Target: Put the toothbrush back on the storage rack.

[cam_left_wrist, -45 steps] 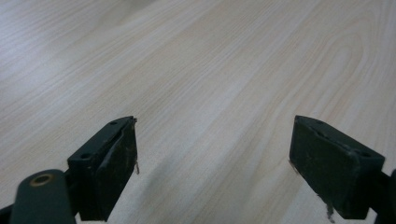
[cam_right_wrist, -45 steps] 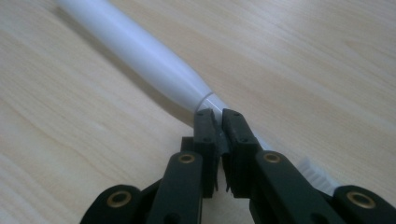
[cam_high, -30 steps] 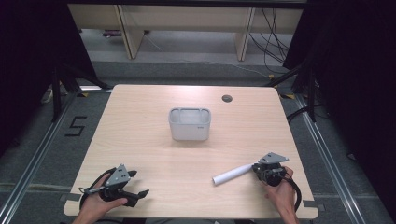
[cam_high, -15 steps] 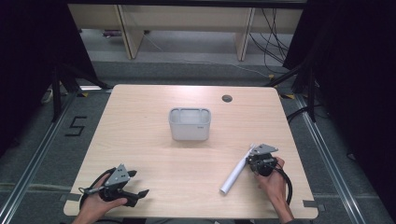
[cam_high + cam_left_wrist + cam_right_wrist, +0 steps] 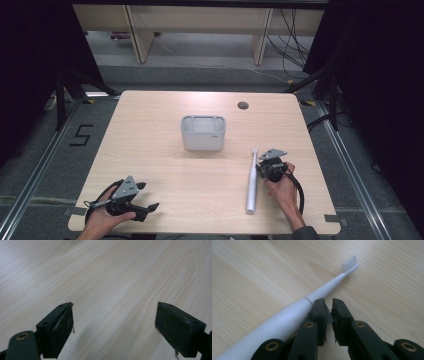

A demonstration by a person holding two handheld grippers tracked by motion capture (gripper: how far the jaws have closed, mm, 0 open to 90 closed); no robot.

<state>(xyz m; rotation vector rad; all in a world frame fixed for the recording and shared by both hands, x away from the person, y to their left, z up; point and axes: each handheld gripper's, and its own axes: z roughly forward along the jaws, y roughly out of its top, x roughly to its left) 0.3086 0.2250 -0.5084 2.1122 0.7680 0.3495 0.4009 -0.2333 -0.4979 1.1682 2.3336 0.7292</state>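
Pale wood surface [image 5: 150, 150] carries 1 grey bin [image 5: 203, 132] near its middle and 1 white electric toothbrush [image 5: 251, 182] lying flat toward the person's right, bristles pointing at the bin. The right tool [image 5: 328, 312] has its jaws nearly pressed together, nothing between them, resting against the toothbrush's side just beside the neck, likely nudging it into line with the bin instead of gripping it. The left tool [image 5: 113, 325] hovers spread wide over bare wood, apparently kept clear.
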